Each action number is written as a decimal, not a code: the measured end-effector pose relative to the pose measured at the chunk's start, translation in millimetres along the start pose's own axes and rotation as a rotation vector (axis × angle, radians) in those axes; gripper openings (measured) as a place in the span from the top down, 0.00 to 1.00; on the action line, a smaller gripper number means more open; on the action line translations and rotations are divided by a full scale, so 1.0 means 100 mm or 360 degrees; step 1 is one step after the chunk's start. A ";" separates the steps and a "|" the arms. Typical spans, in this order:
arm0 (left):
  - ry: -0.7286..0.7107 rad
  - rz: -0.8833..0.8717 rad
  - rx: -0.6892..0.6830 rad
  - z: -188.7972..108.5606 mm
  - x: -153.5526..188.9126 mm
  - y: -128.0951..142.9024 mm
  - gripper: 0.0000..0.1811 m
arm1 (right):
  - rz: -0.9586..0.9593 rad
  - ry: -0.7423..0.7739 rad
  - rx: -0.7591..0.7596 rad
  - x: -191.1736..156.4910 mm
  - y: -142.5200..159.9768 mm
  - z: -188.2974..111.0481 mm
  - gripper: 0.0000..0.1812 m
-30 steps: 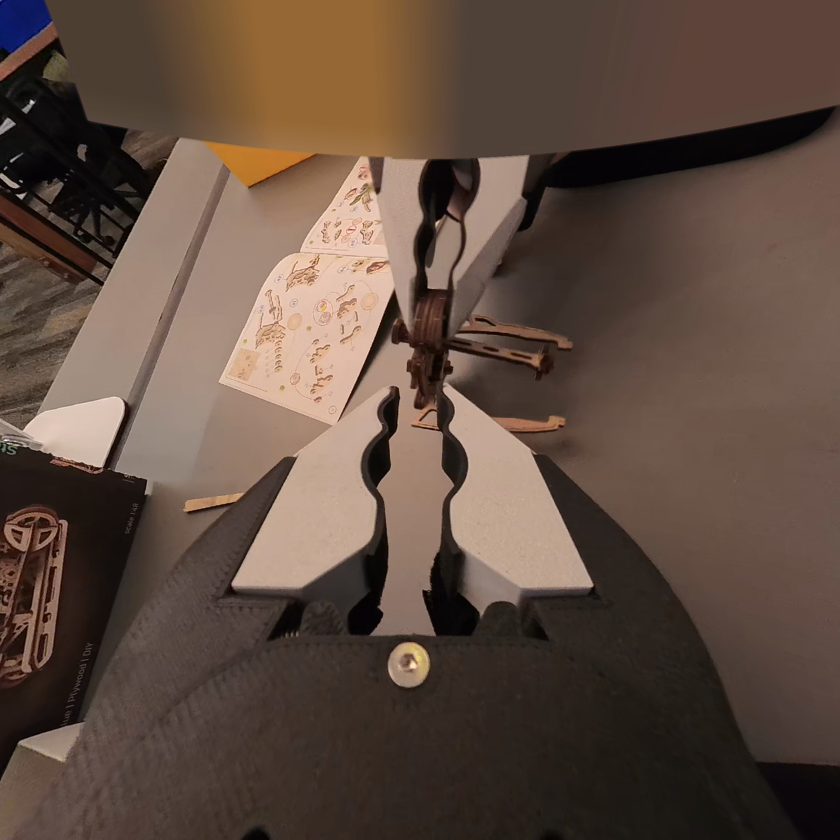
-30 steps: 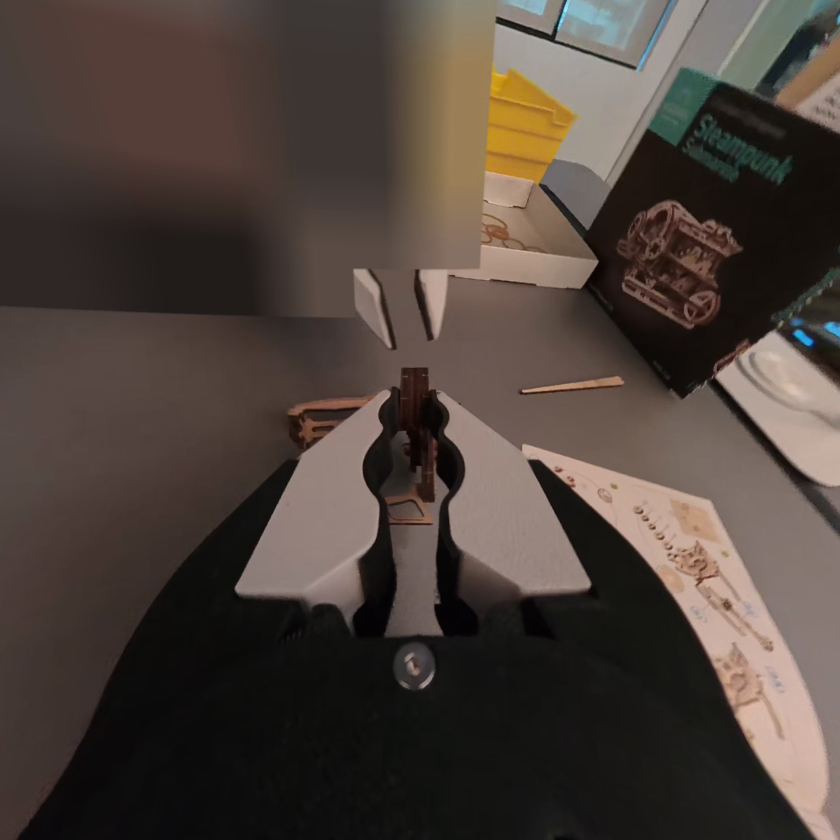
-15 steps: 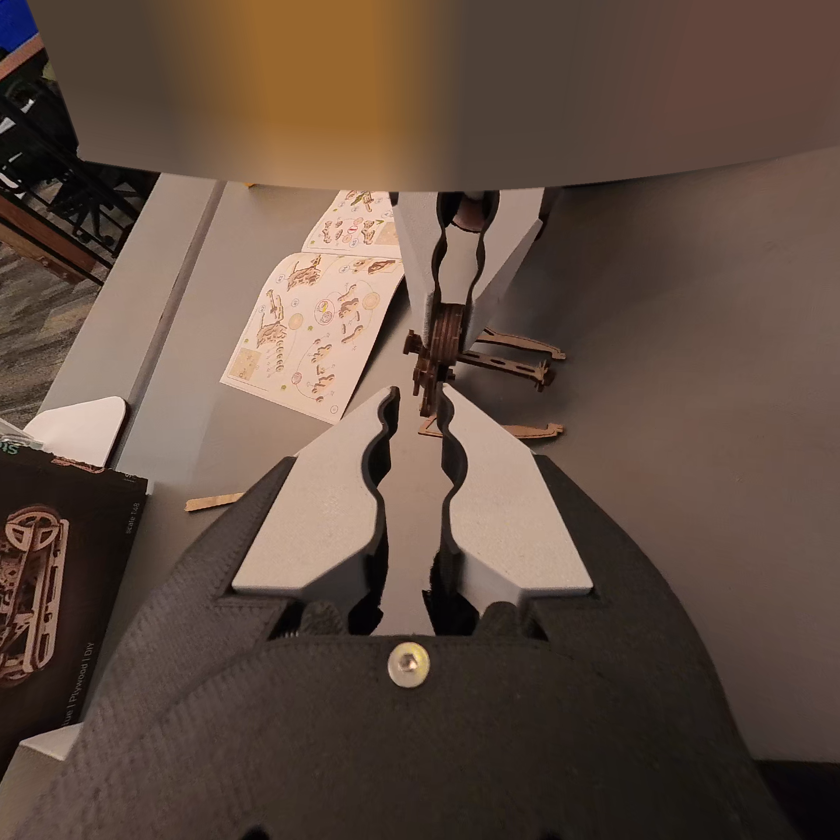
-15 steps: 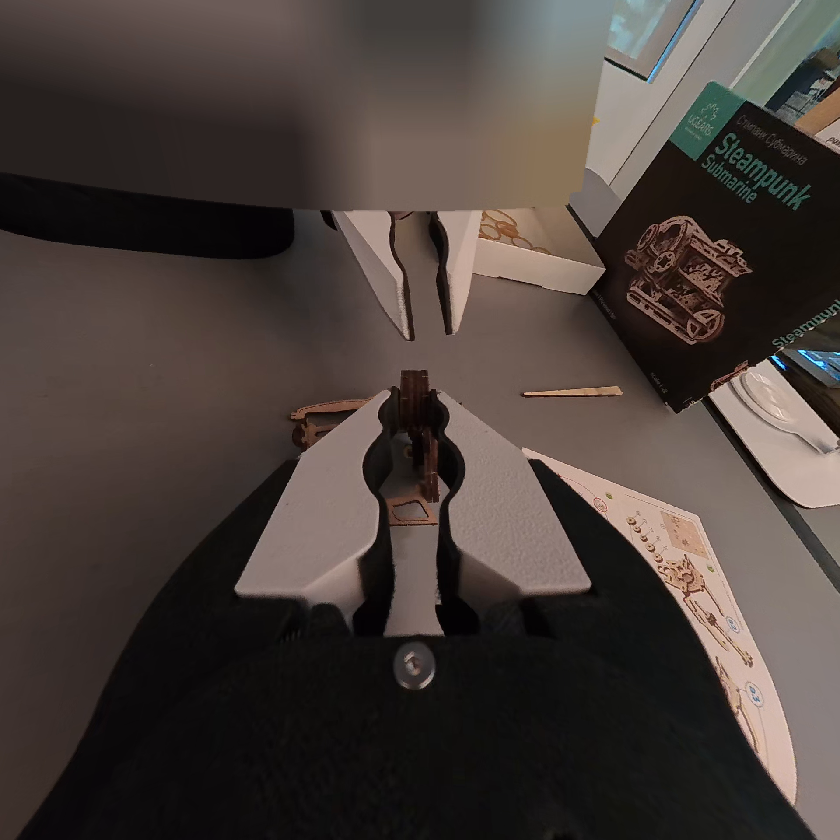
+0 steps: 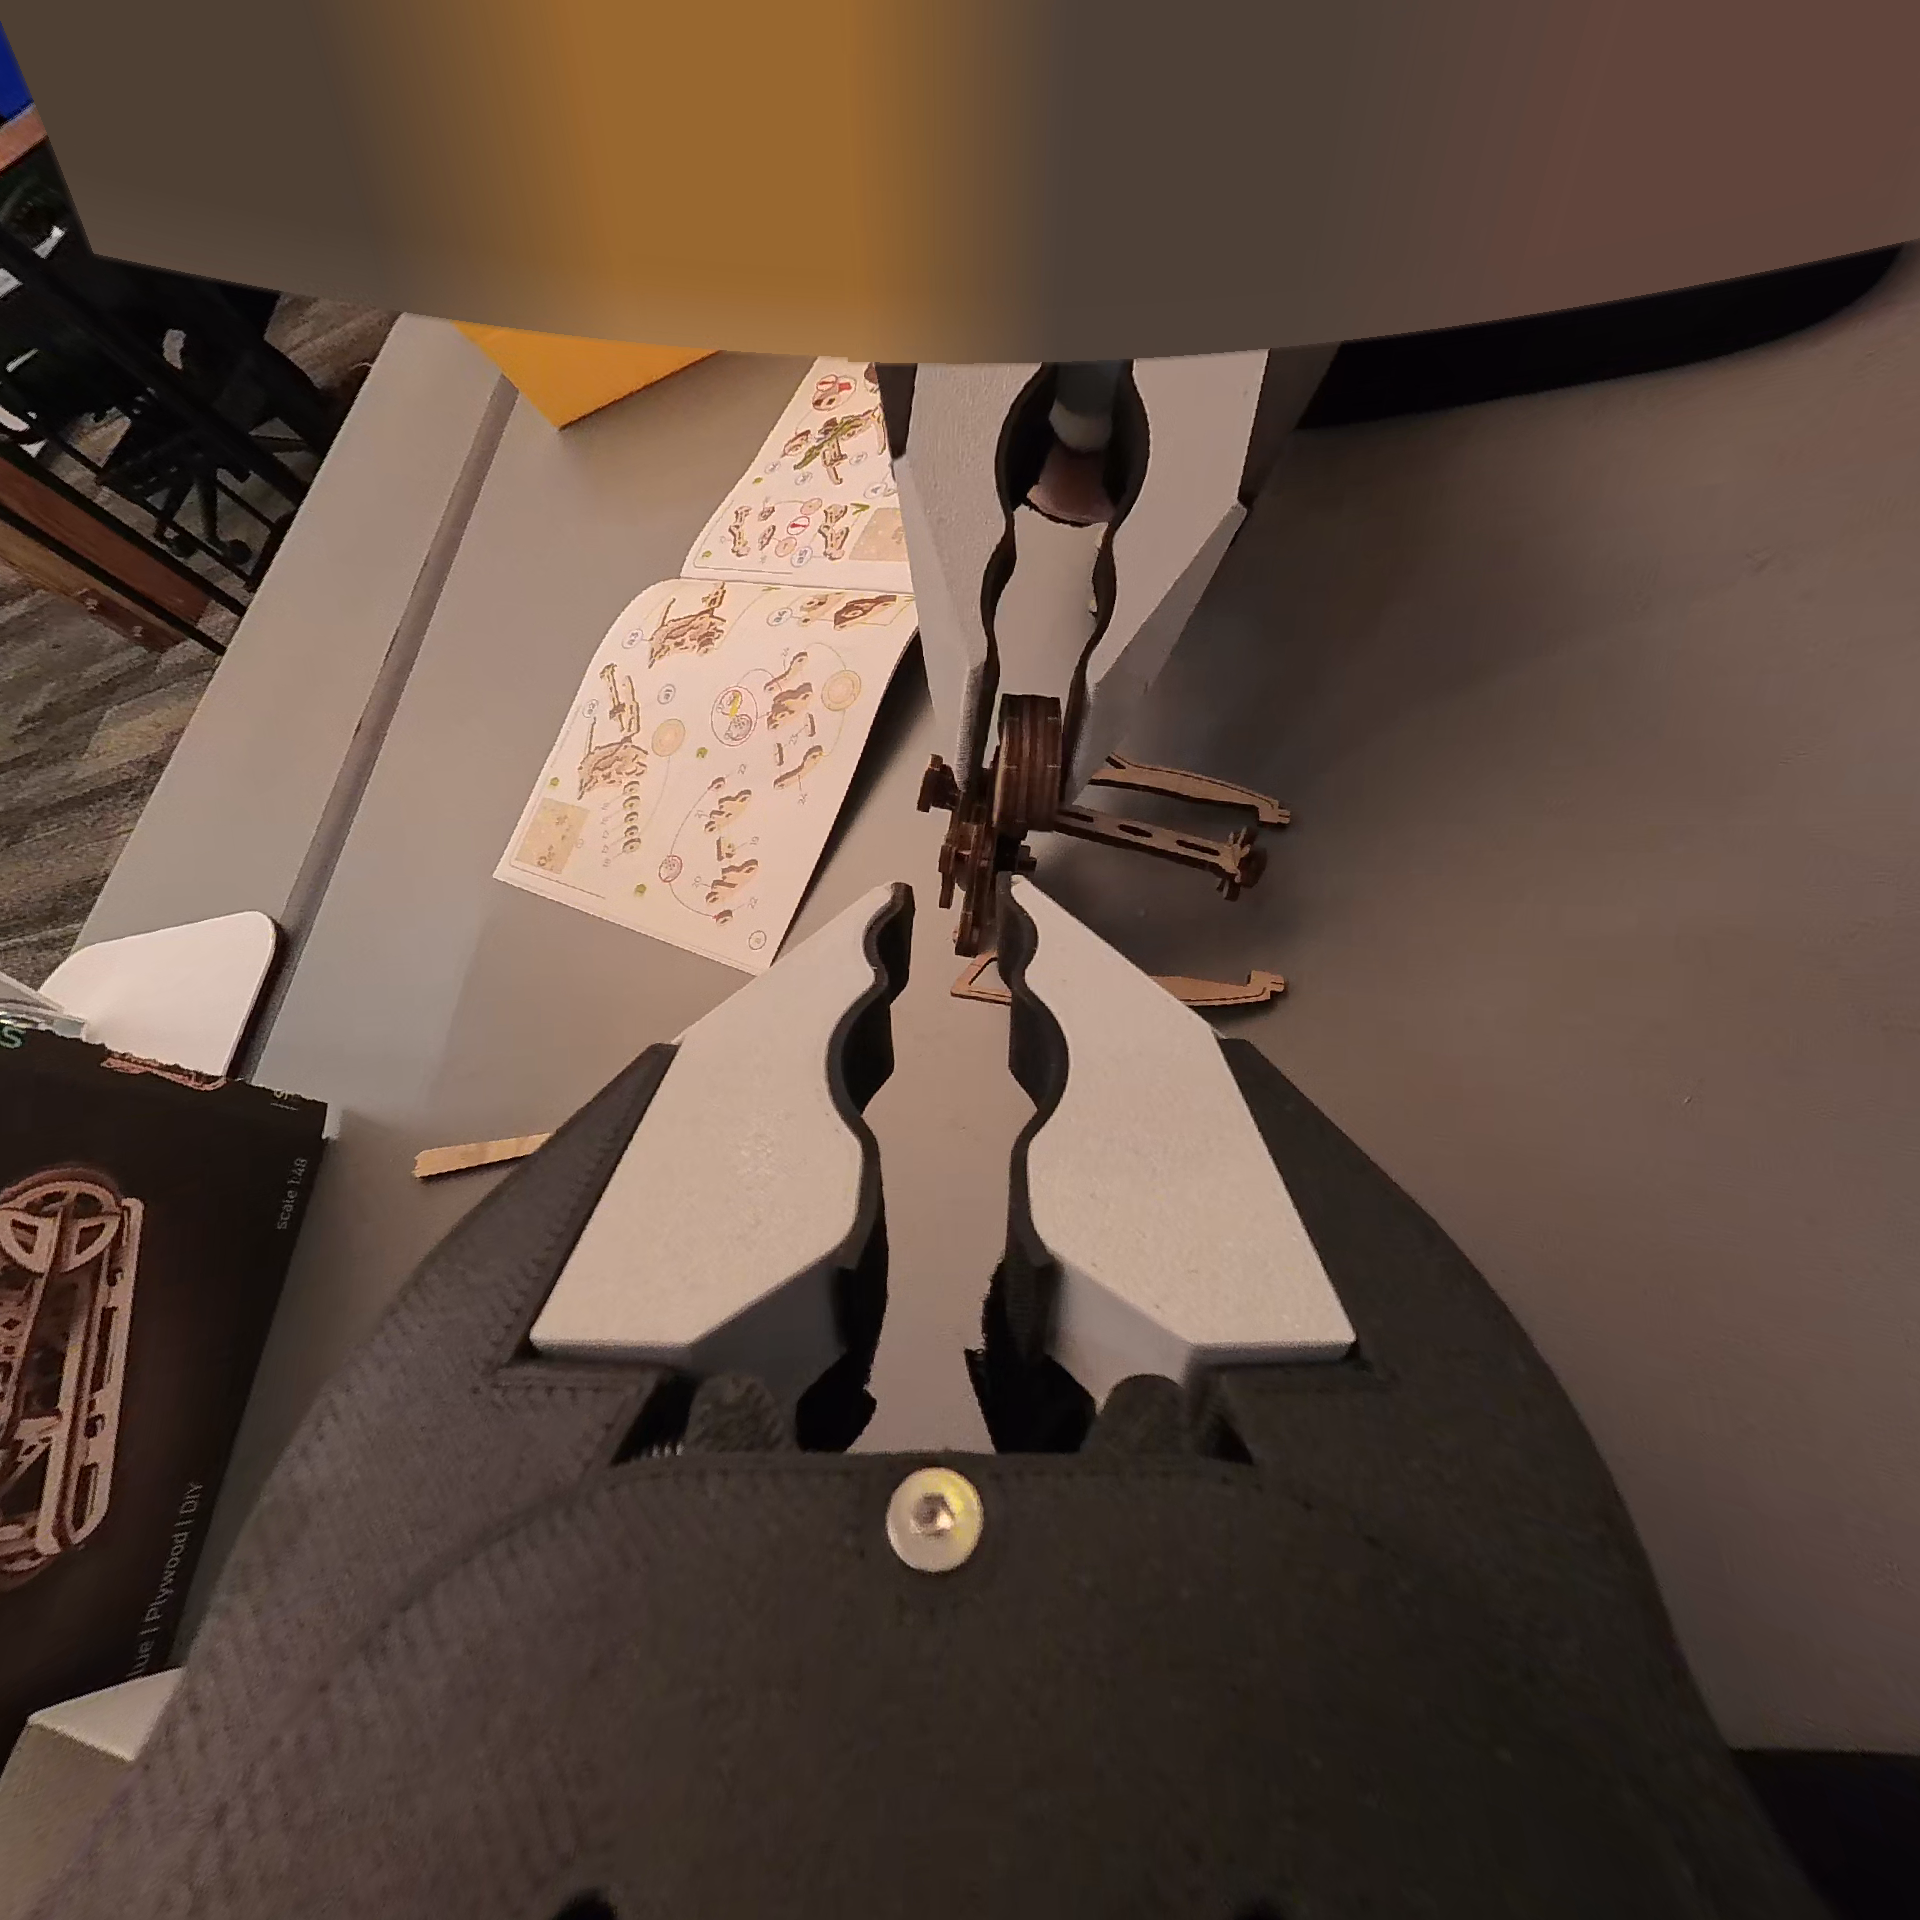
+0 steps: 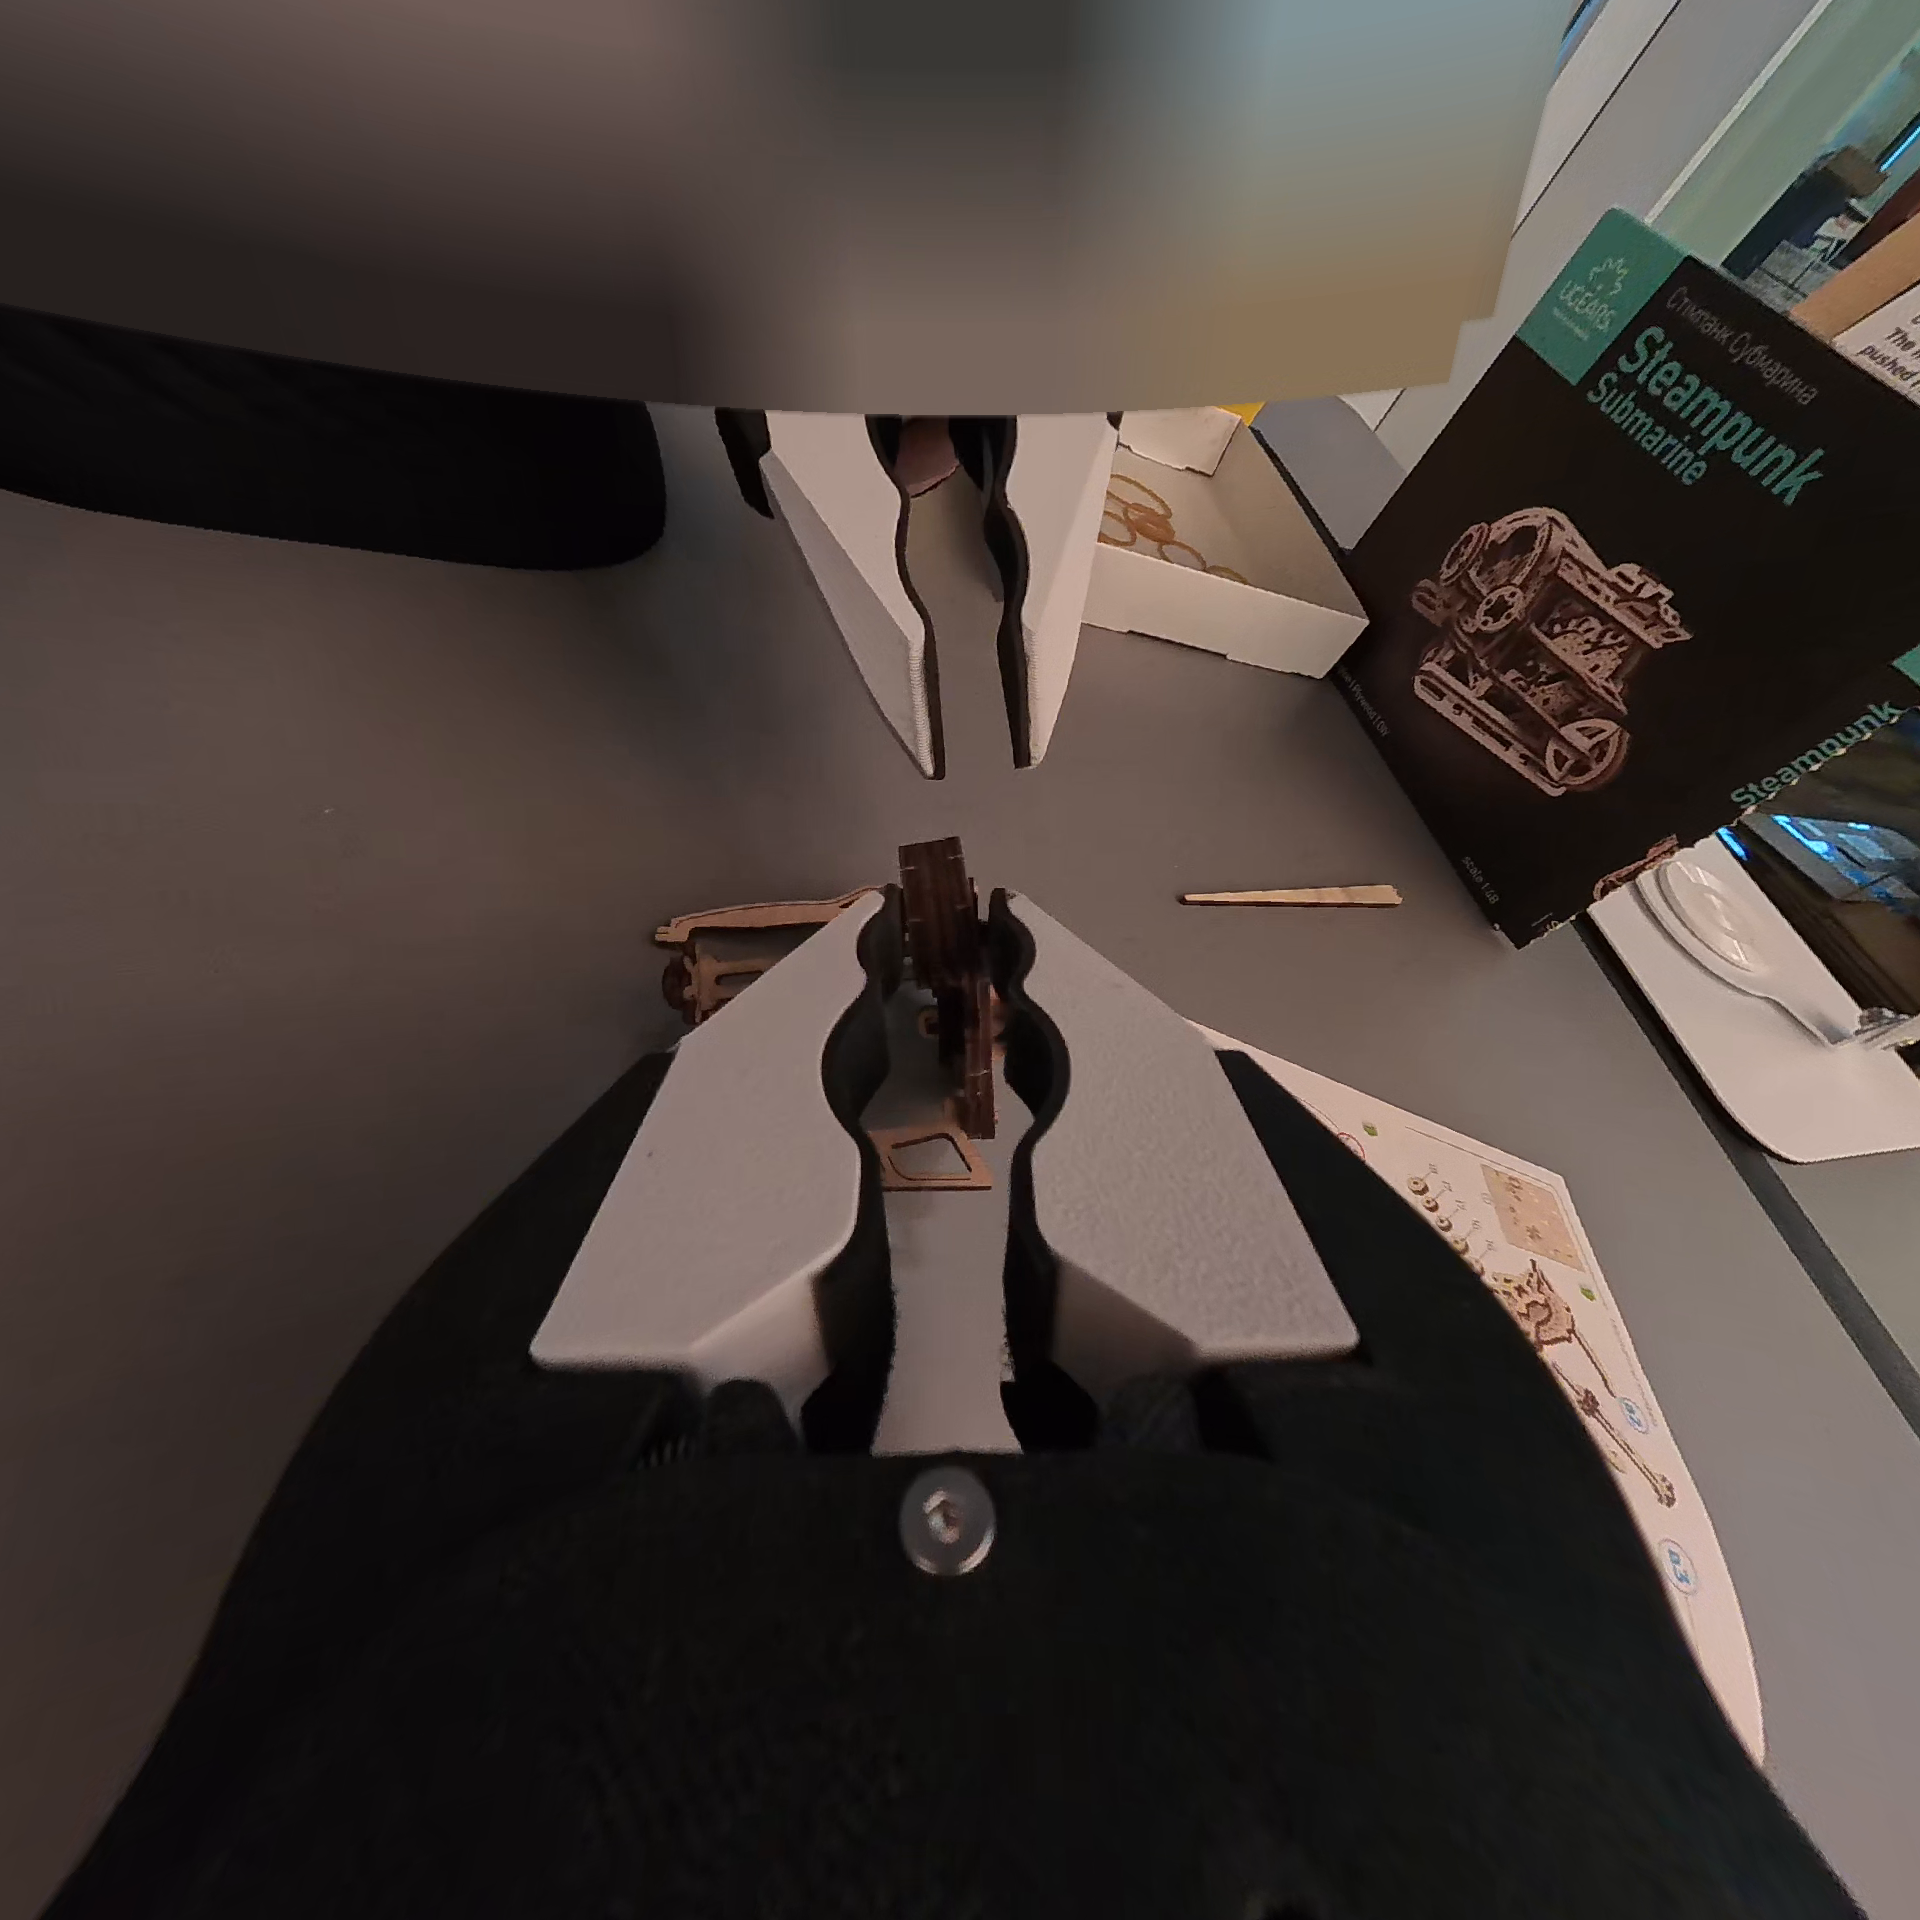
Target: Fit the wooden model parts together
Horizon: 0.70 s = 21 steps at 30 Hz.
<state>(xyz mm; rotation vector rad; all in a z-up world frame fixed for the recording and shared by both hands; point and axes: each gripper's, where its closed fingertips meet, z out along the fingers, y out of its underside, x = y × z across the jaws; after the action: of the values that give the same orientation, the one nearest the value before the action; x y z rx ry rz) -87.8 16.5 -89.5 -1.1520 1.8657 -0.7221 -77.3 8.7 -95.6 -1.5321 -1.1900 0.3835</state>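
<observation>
holding the dark wooden gear assembly (image 6: 943, 956) pinched edge-on in my right gripper (image 6: 940, 914), i have it raised above the grey worktop (image 6: 364, 831), its stacked discs sticking out past the tips. my left gripper (image 5: 961, 899) faces it from the other side with its jaws parted and nothing between them; in the left wrist view the lower edge of the assembly hangs just at the mouth of those jaws, and i cannot tell whether it touches the pads.

the other loose parts lie on the worktop below: a long slotted wooden arm (image 5: 1153, 831), a pale flat strip (image 5: 1216, 987) just under my left tips, and a thin wooden sliver (image 6: 1288, 896) off toward the dark kit box (image 6: 1621, 623). the open instruction sheet (image 5: 717, 769) lies beside them.

i judge this is the hand-over or bracing step: one piece is up and held, its mate not yet picked. next my left side needs either to close on the free edge of the assembly to steady it, or to drop for the slotted arm, then line tab to slot squarely. the thin plywood would snap if pressed askew.
</observation>
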 end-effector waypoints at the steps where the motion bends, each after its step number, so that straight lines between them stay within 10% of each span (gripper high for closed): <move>1: 0.0002 -0.0001 0.0000 0.00 0.00 0.00 0.92 | -0.0002 0.0001 0.0001 0.00 0.00 0.00 0.92; 21: -0.0022 0.0003 0.0021 -0.02 -0.03 -0.03 0.92 | -0.0049 0.0032 0.0019 0.00 -0.04 -0.03 0.87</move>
<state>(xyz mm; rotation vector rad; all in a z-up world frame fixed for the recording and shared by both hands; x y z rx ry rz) -87.5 17.6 -85.0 -1.1442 1.8477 -0.7223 -76.8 6.8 -91.1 -1.5025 -1.1924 0.3529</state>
